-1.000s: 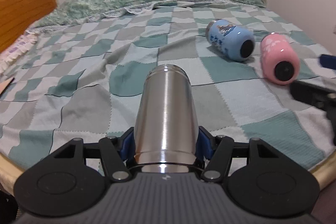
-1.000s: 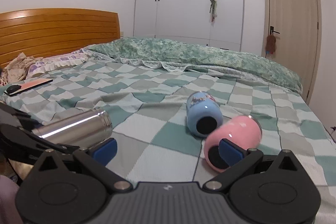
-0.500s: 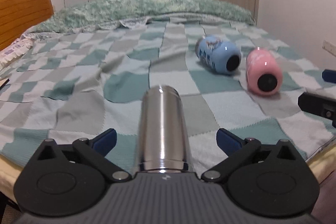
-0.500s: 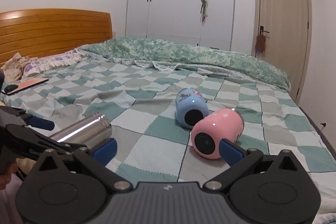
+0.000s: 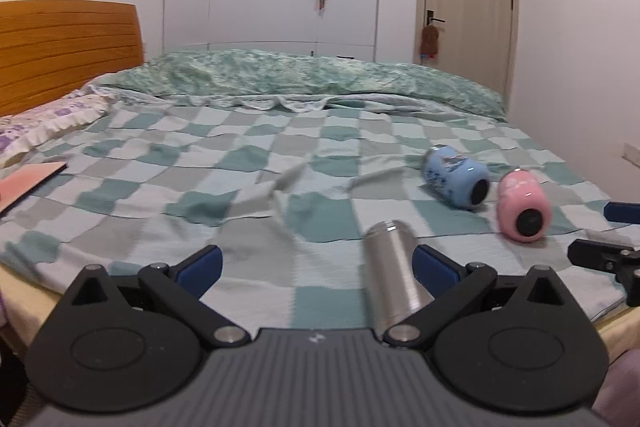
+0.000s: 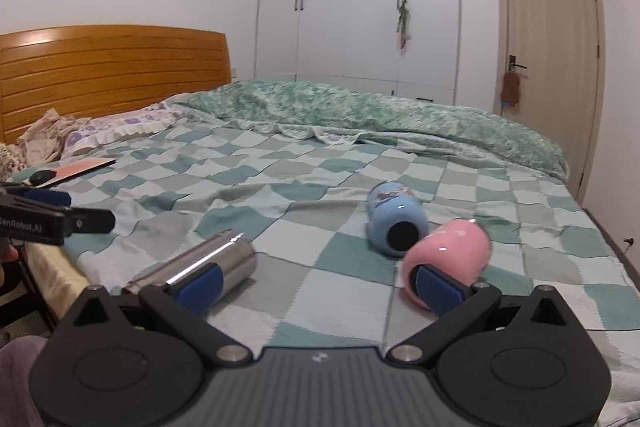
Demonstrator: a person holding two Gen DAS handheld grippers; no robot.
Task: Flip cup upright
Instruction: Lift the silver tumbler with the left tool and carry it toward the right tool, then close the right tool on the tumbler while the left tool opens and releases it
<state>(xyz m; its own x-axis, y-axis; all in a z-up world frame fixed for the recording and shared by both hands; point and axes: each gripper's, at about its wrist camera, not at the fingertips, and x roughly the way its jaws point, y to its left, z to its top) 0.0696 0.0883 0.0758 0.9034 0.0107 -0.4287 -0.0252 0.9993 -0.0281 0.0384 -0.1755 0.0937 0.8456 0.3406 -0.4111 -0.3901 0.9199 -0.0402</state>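
Three cups lie on their sides on the checked bedspread. The steel cup (image 5: pixel 394 273) (image 6: pixel 200 269) lies near the bed's front edge. The blue cup (image 5: pixel 456 181) (image 6: pixel 396 221) and the pink cup (image 5: pixel 522 205) (image 6: pixel 452 261) lie further right, dark openings facing the cameras. My left gripper (image 5: pixel 316 263) is open and empty, pulled back to the left of the steel cup; it also shows in the right wrist view (image 6: pixel 60 219). My right gripper (image 6: pixel 320 281) is open and empty, between the steel and pink cups; it shows at the right edge of the left wrist view (image 5: pixel 612 239).
A rumpled green duvet (image 6: pixel 360 111) lies across the far side of the bed. A wooden headboard (image 6: pixel 108 71) and pillows (image 6: pixel 120 125) are at the left. A pink flat object (image 6: pixel 76 169) with a small black item on it lies at the left. Wardrobe and door stand behind.
My left gripper opened and let go of the steel cup, then drew back and to the left. The steel cup now lies on the bedspread. My right gripper pulled back slightly.
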